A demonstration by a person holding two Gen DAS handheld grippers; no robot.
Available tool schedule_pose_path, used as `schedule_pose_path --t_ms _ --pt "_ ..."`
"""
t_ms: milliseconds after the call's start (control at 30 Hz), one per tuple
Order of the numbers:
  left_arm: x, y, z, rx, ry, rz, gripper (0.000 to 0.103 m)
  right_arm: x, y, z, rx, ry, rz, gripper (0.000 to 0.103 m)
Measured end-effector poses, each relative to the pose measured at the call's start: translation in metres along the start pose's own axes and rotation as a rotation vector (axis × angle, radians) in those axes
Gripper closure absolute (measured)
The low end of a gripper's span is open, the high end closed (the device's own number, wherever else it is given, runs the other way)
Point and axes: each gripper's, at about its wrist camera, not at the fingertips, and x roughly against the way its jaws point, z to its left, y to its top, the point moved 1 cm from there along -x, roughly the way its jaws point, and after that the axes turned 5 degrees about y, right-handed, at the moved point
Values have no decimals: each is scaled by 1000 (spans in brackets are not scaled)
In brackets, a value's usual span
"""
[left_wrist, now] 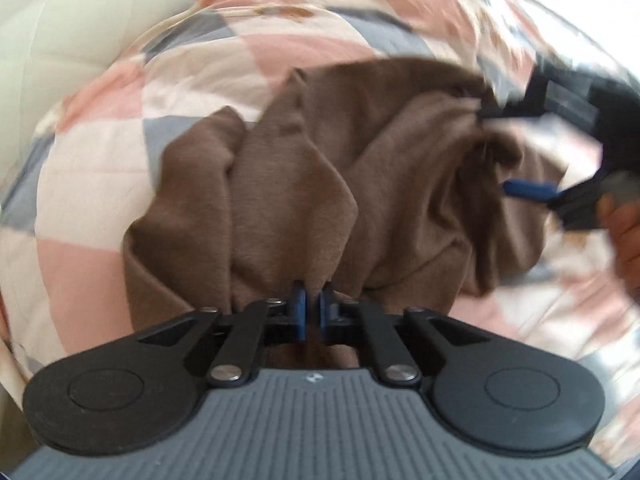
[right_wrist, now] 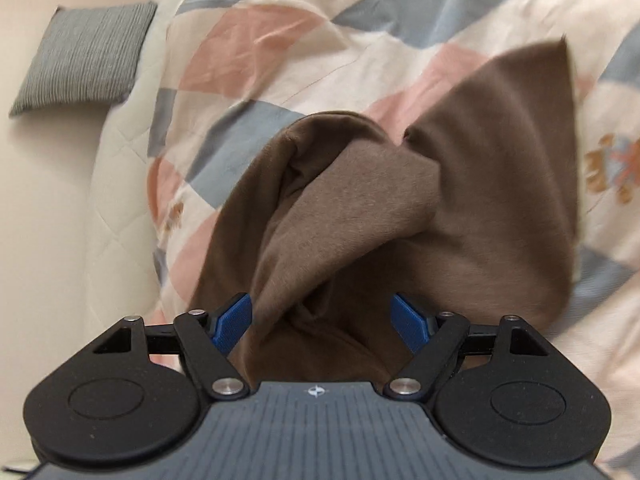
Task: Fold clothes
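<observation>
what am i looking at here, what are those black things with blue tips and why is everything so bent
These are two handheld grippers, each with a wide-angle camera looking along its fingers, which bends the view. One picture is from the left gripper: its blue fingers are shut on a brown garment. The other is from the right gripper, open, with the garment bunched between its fingers. The garment is over a patchwork quilt. A grey cushion lies off to the side.

Patchwork quilt (right_wrist: 280,40) in pink, grey, cream; striped grey cushion (right_wrist: 84,56) beside it.
</observation>
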Motion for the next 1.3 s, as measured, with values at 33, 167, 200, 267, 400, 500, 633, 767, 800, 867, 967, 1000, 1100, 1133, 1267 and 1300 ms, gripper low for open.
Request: schedule_pose_path --t_ms 33,167,200,267,400,500,633,767,800,867,967,1000,1100,1133,1267,1300 --pt "6 1 8 25 0 -14 100 -3 1 0 -2 14 -4 59" --pt "43 9 46 94 63 -97 100 11 6 7 55 10 -89 96" --pt "55 12 55 108 77 -123 100 20 7 13 86 12 -119 97" --pt "78 18 72 136 105 -175 100 38 10 24 135 12 -169 97" --pt "121 28 95 179 105 -260 100 88 14 45 203 84 -268 97" --pt "150 33 94 167 110 -316 100 138 14 59 276 126 -327 98" --pt "187 27 79 143 94 -384 100 214 12 61 361 121 -380 98" --pt "227 20 54 99 60 -452 100 304 7 42 374 83 -490 101" --pt "237 18 45 85 51 -472 100 328 5 37 373 81 -528 102" --pt "255 14 28 54 39 -511 100 384 1 31 405 72 -637 103" --pt "267 4 -4 2 54 -518 100 466 -3 21 461 47 -745 103" --pt "271 0 -14 -15 59 -521 100 486 -4 15 451 39 -726 103" --pt "282 -11 -45 -66 77 -523 100 529 -15 -14 426 22 -663 92" --pt "276 -19 -49 -76 103 -497 99 538 -21 -26 419 10 -639 86" --pt "250 -53 -61 -85 190 -370 81 531 -59 -101 297 -46 -490 71" --pt "245 -64 -64 -90 225 -343 68 525 -68 -121 253 -60 -434 71"
